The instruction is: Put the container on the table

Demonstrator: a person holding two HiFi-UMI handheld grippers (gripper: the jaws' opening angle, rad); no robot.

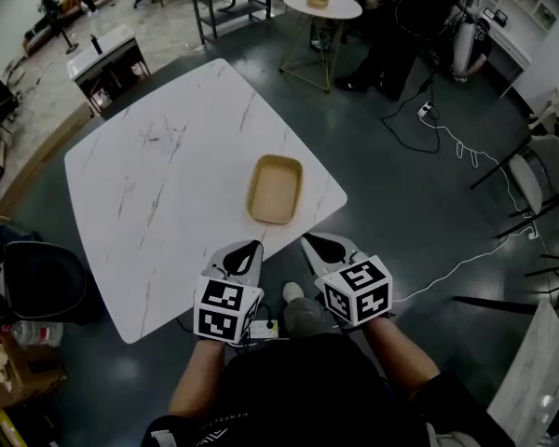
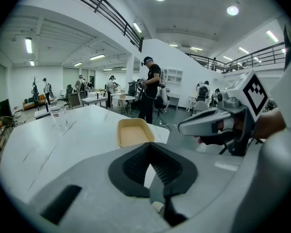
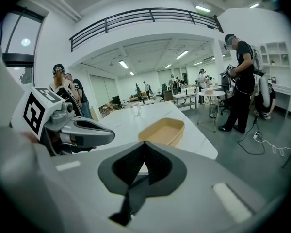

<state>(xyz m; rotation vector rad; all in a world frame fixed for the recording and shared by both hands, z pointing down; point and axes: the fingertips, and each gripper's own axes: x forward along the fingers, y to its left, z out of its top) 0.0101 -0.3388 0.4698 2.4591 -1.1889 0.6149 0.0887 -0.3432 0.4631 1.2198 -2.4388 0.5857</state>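
Head view: the container (image 1: pixel 276 189) lies on the table (image 1: pixel 149 175), close to its near edge. My left gripper (image 1: pixel 247 252) and right gripper (image 1: pixel 317 246) sit side by side just short of the container, not touching it.

Left gripper view: my jaws are closed on nothing. The container (image 2: pixel 133 132) lies beyond them, with the right gripper (image 2: pixel 184 128) to its right.

Right gripper view: these jaws are closed and empty too. The container (image 3: pixel 162 131) lies ahead, with the left gripper (image 3: pixel 109 136) to its left.

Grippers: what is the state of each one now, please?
Left gripper: closed, holding nothing.
Right gripper: closed, holding nothing.
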